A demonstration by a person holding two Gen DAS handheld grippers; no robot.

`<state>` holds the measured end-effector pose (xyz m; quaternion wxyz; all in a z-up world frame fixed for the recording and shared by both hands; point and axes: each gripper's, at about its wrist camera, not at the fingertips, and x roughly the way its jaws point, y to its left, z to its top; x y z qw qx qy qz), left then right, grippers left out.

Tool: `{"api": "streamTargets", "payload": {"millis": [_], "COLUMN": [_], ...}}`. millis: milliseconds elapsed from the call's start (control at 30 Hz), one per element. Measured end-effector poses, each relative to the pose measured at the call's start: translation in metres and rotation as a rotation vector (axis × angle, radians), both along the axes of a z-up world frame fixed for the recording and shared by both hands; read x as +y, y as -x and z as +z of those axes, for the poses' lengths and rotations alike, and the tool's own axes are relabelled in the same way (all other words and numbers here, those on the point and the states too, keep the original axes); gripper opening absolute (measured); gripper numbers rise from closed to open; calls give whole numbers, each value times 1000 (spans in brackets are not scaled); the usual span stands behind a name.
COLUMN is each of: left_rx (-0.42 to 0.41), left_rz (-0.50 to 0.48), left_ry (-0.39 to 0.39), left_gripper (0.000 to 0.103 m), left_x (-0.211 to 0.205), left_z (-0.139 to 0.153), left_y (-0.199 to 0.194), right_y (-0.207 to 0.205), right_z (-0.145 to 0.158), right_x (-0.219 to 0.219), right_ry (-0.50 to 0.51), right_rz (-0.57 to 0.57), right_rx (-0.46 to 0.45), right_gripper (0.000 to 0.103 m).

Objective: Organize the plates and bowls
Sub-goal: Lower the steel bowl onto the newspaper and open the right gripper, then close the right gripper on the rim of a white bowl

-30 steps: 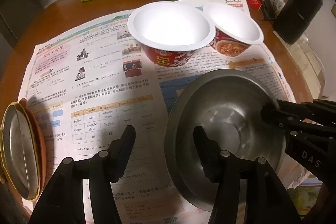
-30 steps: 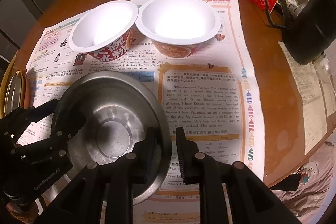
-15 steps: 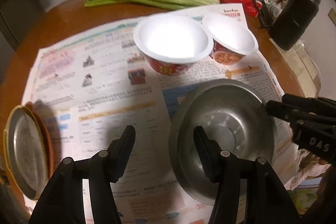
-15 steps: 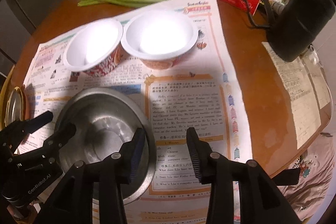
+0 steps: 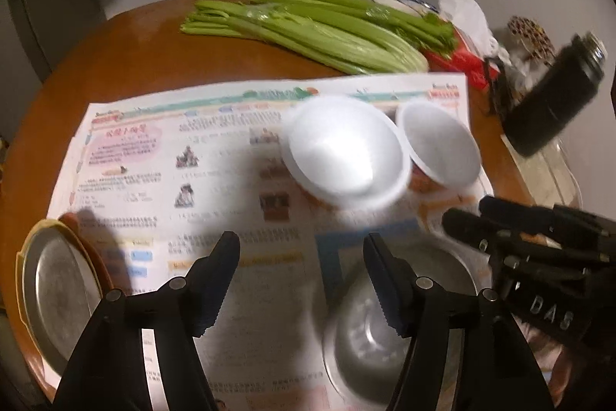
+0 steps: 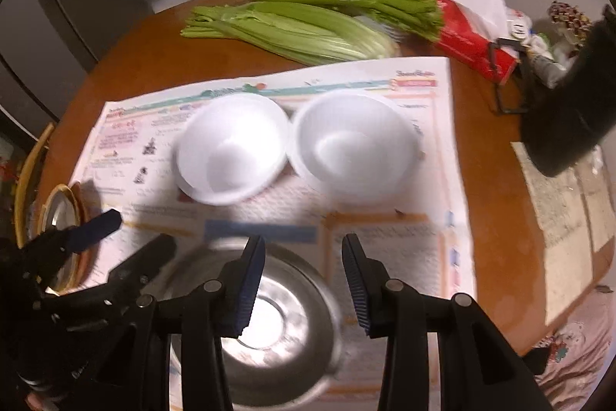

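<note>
Steel bowl (image 6: pixel 265 318) – shiny, empty, on newspaper (image 6: pixel 389 257) near the table's (image 6: pixel 496 218) front edge. My left gripper (image 5: pixel 300 280) is opening, my right gripper (image 6: pixel 304 280) spread – both pinch nothing.

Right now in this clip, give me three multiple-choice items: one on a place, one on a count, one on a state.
1. Where does the celery lie?
A. Inside the steel bowl
B. On the bare table beyond the newspaper
C. Under the flask

2. How many white foam bowls stand on the newspaper?
A. One
B. Two
C. Four

3. What is in the steel bowl?
A. Nothing
B. Celery
C. A foam bowl

Answers: 1 B, the stalks rest on wood past the paper's far edge. 2 B, the left foam bowl and right foam bowl sit side by side. 3 A, its shiny base shows bare.
</note>
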<state>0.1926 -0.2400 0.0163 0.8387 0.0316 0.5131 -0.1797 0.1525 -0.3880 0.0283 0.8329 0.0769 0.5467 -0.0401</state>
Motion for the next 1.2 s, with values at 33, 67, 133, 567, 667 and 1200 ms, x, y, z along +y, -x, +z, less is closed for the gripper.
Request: {"api": "streamTargets", "payload": {"millis": [33,67,133,567,667,1200], "left_rx": [-3,0,12,44,46,99], "left_rz": [11,24,63,87,88,85], "left_ry": [3,13,30,-5,-18,-12], "left_gripper": [69,69,73,74,74,65], "left_x": [1,3,7,2,0,-7], "left_z": [0,-1,-2,-29,-32,-50], "left_y": [-5,-11,-23,-68,-73,-91], "right_y": [-5,-9,-16,-48,-55,-73], "right_z": [0,0,-1,-26,-29,-43], "right_x": [3,5,8,13,14,10], "right_ry": [-7,2,0,-32,-39,-45], "right_rz": [10,11,14,28,33,9], "right_rx": [-3,-4,-1,60,60,69], "right_gripper": [41,41,41,41,41,41]}}
